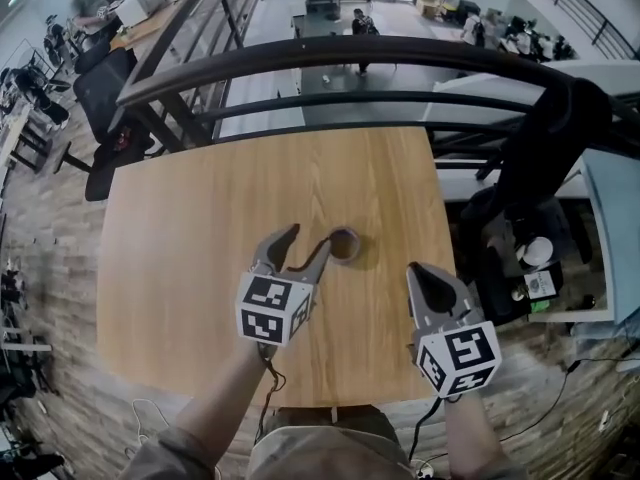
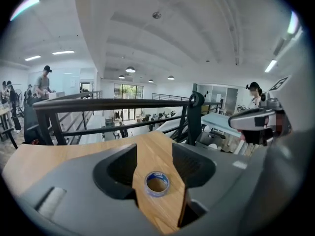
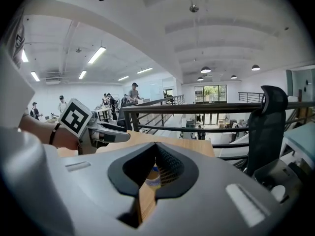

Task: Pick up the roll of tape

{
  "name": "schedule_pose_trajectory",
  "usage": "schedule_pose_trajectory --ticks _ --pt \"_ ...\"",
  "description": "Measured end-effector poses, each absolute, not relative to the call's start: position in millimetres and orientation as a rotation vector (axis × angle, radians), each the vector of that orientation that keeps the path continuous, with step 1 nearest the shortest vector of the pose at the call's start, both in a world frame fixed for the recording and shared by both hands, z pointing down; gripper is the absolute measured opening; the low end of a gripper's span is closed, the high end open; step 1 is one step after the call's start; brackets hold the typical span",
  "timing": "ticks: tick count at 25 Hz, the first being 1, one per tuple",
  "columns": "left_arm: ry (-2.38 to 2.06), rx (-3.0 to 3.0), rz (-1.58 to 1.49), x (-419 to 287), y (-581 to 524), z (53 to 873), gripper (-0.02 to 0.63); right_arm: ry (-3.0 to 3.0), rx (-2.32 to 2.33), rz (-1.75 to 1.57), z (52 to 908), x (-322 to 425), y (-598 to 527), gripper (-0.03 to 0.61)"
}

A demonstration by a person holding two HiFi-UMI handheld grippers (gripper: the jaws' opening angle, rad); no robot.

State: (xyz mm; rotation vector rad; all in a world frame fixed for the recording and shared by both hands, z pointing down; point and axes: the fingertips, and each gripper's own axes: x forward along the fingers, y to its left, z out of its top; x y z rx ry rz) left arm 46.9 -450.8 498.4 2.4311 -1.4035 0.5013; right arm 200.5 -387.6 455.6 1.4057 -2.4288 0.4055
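A roll of tape point(image 1: 343, 245) with a brown core and blue-printed rim lies flat on the wooden table point(image 1: 200, 268), right of centre. My left gripper point(image 1: 309, 238) is open, its right fingertip just beside the roll. In the left gripper view the tape point(image 2: 157, 183) lies on the wood between the two spread jaws of the left gripper point(image 2: 154, 150), touching neither. My right gripper point(image 1: 416, 271) hovers to the right of the roll, shut and holding nothing. In the right gripper view the right gripper point(image 3: 153, 144) has its tips together, and the tape point(image 3: 153, 176) shows through the slit below them.
A black railing point(image 1: 330, 60) runs just past the table's far edge, with a drop to a lower floor behind it. A black office chair point(image 1: 545, 138) and a cluttered side desk point(image 1: 540, 268) stand close to the table's right edge. Bare wood stretches to the left.
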Motion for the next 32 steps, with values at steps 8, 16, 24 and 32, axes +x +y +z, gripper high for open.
schedule_pose_trajectory --ticks 8,16,24,32 --pt "-1.285 2.339 0.622 51.8 -482.3 584.8 0.224 -2.342 1.357 0.477 518.6 190.9 -414.9 0.011" --pt "-1.159 2.208 0.777 53.2 -494.6 670.0 0.196 -2.290 1.322 0.559 559.9 177.3 -416.9 0.011" --pt "-1.089 2.080 0.774 56.7 -508.0 711.6 0.184 -2.245 1.335 0.612 578.5 184.6 -415.6 0.011" --pt "-1.083 2.100 0.903 59.2 -507.6 719.1 0.080 -2.235 1.321 0.607 582.2 181.9 -415.1 0.011"
